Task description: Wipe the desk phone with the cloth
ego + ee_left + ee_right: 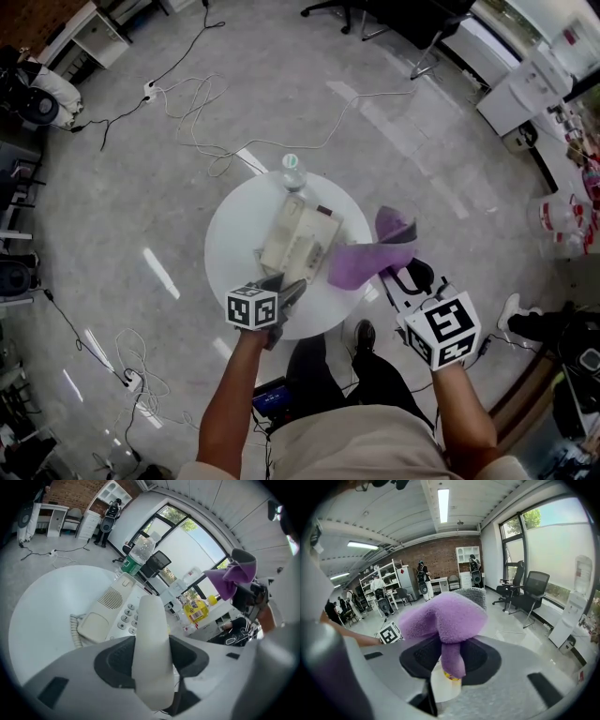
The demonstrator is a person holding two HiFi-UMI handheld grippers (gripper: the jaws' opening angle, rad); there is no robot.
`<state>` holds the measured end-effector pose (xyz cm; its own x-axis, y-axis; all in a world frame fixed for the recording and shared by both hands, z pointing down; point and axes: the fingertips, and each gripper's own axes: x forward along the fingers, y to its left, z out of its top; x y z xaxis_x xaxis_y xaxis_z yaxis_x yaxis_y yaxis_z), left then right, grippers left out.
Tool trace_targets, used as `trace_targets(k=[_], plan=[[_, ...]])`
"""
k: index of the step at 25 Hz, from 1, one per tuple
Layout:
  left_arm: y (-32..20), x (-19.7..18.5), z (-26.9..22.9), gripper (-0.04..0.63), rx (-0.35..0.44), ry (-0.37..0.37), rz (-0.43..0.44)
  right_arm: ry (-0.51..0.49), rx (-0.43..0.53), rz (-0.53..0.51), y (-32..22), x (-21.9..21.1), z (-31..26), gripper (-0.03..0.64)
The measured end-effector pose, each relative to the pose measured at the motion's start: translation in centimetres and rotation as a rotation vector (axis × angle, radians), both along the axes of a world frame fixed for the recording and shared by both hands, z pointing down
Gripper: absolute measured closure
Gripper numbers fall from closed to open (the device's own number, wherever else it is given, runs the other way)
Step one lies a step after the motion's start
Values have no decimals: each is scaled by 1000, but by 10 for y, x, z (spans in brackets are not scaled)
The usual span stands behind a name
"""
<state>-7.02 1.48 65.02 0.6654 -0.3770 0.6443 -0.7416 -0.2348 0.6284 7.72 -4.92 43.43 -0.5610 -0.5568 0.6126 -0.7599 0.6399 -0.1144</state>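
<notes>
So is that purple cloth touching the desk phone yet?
Apart. The left gripper view shows the purple cloth up in the air, clear of the desk phone.

No word or brand can be read. Digits and a star are printed on the keys of the desk phone (123,616) (too small to be told apart surely). A barcode is carried on a yellow bottle's label (197,612). Square coded markers are borne by the cube (251,307) of the left gripper (287,292) and the cube (443,330) of the right gripper (392,274).
</notes>
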Motion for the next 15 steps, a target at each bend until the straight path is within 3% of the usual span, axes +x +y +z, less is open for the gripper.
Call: trace_targets(k=[8, 15], plan=[[-9, -12, 4, 383, 15, -60, 73, 6, -17, 47, 13, 16, 8, 508], [-14, -3, 18, 383, 5, -71, 113, 8, -18, 59, 17, 20, 10, 509]])
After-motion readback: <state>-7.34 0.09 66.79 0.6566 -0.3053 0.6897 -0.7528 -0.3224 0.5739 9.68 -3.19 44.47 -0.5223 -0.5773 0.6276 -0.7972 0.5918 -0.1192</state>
